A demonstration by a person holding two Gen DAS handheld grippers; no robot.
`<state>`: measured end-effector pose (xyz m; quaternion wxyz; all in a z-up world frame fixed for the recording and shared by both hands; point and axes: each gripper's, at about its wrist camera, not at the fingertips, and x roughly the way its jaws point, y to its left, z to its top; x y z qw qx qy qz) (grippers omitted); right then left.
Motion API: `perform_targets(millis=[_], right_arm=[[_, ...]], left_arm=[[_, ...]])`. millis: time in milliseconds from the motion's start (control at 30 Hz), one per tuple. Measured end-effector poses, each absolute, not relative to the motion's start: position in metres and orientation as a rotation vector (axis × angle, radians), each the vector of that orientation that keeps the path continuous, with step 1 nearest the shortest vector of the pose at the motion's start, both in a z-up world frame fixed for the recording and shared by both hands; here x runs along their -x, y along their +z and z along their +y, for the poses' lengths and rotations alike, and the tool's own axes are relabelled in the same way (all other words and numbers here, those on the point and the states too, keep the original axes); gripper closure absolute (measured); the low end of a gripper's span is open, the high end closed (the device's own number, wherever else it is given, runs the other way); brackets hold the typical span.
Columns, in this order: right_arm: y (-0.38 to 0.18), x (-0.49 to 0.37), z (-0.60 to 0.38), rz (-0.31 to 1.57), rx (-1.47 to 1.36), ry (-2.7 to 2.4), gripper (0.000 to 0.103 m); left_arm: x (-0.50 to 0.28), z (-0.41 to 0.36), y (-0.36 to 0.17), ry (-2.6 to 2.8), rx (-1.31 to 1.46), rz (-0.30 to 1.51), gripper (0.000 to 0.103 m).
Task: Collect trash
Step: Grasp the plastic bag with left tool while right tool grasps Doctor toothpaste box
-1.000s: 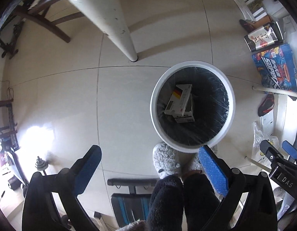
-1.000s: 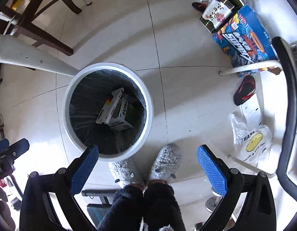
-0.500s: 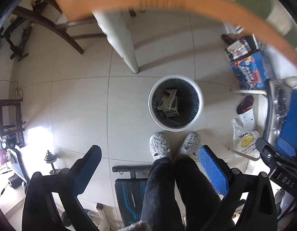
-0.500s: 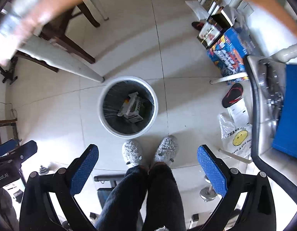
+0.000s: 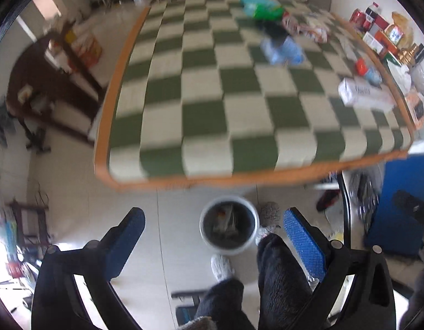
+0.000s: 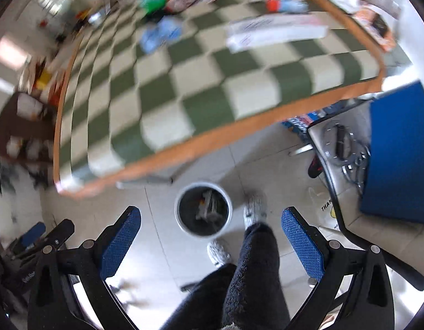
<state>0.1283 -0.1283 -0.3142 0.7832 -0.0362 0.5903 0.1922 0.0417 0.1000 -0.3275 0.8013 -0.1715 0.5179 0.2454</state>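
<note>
A white trash bin [image 5: 229,227] with a black liner stands on the floor below the table edge, with boxes inside; it also shows in the right wrist view [image 6: 203,211]. A green-and-white checked table [image 5: 212,104] [image 6: 184,88] carries trash: a long white box [image 5: 363,95] [image 6: 275,31], a crumpled blue wrapper [image 5: 280,49] [image 6: 161,34] and a green bag [image 5: 263,8] [image 6: 154,1]. My left gripper [image 5: 214,236] and right gripper [image 6: 210,233] are both open and empty, high above the floor and near the table's front edge.
The person's dark-trousered legs and grey slippers [image 5: 221,266] stand beside the bin. Bottles, cans and boxes [image 5: 377,27] line the table's right edge. A blue chair seat [image 6: 399,151] is at the right, a dark wooden table [image 5: 47,82] at the left.
Both grippers have risen from just over the bin to above table height and tilted forward, so the tabletop and its trash came into view. The bin now looks small and far below.
</note>
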Motion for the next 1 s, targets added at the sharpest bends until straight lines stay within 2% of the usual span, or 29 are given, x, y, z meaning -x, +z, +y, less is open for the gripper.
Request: perform_targets(millis=[133,300,600,633,667,733,833,933,967,1000], right_arm=[[-0.294,-0.203,-0.163,1.270,-0.085,0.296,0.000],[-0.301,-0.311,-0.186,1.297,-0.309,0.173,0.000],[-0.363,-0.454,-0.159,1.445,-0.544,0.034,0.001],[-0.369,-0.461,-0.154,1.460,-0.545,0.024,0.007],[-0.374,-0.468,-0.149,1.471,-0.542,0.016,0.018],[-0.384,-0.480,-0.137,1.496,-0.473,0.004,0.035],[-0.381,-0.490,-0.115,1.485,-0.308,0.077,0.036],[-0.376,-0.488,-0.084,1.473,-0.022,0.222,0.037],[-0.376,-0.486,-0.077,1.470,0.042,0.259,0.037],[-0.375,-0.485,-0.068,1.466,0.126,0.308,0.037]], left_arm=[[-0.104,0.118,-0.318,0.554,0.367,1.118,0.000],[-0.187,0.153,-0.325,0.594,0.476,1.163,0.000],[-0.288,0.205,-0.359,0.603,0.615,1.251,0.001],[-0.296,0.208,-0.363,0.599,0.625,1.258,0.001],[-0.302,0.211,-0.366,0.600,0.633,1.267,0.001],[-0.311,0.215,-0.371,0.593,0.645,1.280,0.001],[-0.322,0.215,-0.375,0.566,0.654,1.287,0.001],[-0.331,0.214,-0.380,0.541,0.670,1.288,0.002],[-0.335,0.215,-0.382,0.534,0.677,1.288,0.005],[-0.337,0.215,-0.383,0.531,0.681,1.288,0.014]])
